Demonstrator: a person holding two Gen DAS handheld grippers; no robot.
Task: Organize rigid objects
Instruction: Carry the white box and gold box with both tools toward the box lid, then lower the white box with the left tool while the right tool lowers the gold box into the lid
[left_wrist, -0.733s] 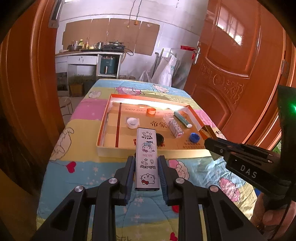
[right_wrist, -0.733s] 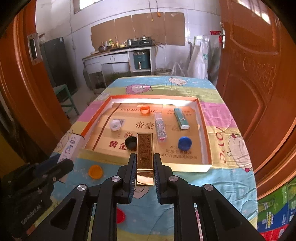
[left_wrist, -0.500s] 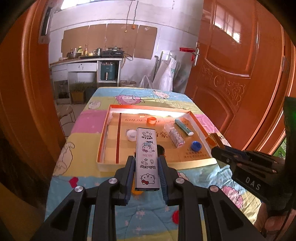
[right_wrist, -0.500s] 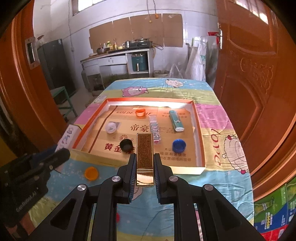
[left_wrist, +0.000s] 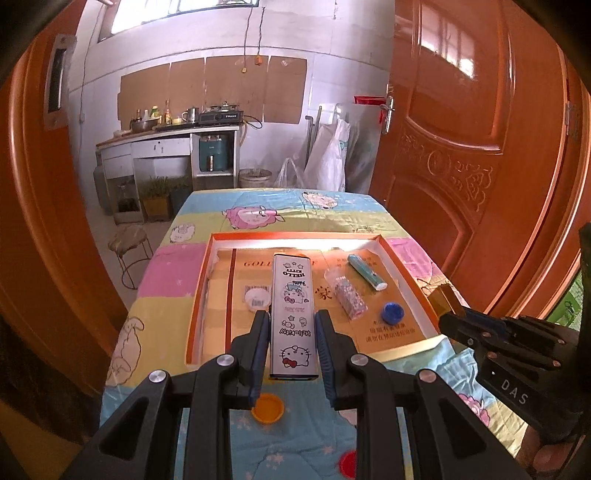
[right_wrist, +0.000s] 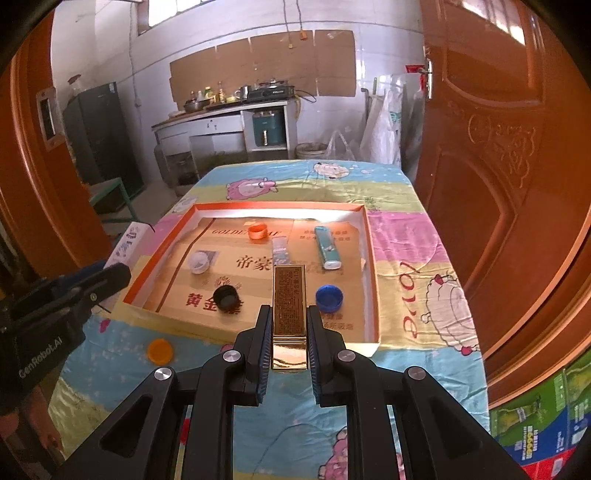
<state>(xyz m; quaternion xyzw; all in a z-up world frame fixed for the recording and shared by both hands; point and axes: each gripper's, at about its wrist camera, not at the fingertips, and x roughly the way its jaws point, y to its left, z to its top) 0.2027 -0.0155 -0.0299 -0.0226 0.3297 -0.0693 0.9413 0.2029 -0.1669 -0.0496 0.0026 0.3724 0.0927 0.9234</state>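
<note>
Left wrist view shows me the table (left_wrist: 162, 266) under its cartoon-print cloth, and on it the shallow orange-rimmed cardboard tray (left_wrist: 406, 273) that everything turns on: it lies straight ahead of both claws, on the far side of each, with its near wall between the claws and its floor.

My left gripper (left_wrist: 291, 321) is clenched on a long Hello Kitty tin (left_wrist: 292, 306). The tin's long axis runs along the fingers, pointing away from me, and its far end appears to overhang the tray's middle. My right gripper (right_wrist: 287, 314) is clamped on a narrow gold box (right_wrist: 289, 306), also lengthwise along the fingers, its far end seeming to reach past the tray's near wall on the right half.

Inside the tray already lie a teal tube (right_wrist: 327, 247) far right, a clear glittery tube (left_wrist: 349, 295), a blue cap (right_wrist: 328, 297), a black cap (right_wrist: 227, 298), a white cap (right_wrist: 198, 261) on the left and an orange ring (right_wrist: 257, 232) at the far side. An orange cap (right_wrist: 160, 350) sits outside, on the cloth near left.

I judge both arms about equally near. The tin should go down left of centre, keeping its axis near-to-far, in the gap beside the white cap; the gold box fits between the black and blue caps.
</note>
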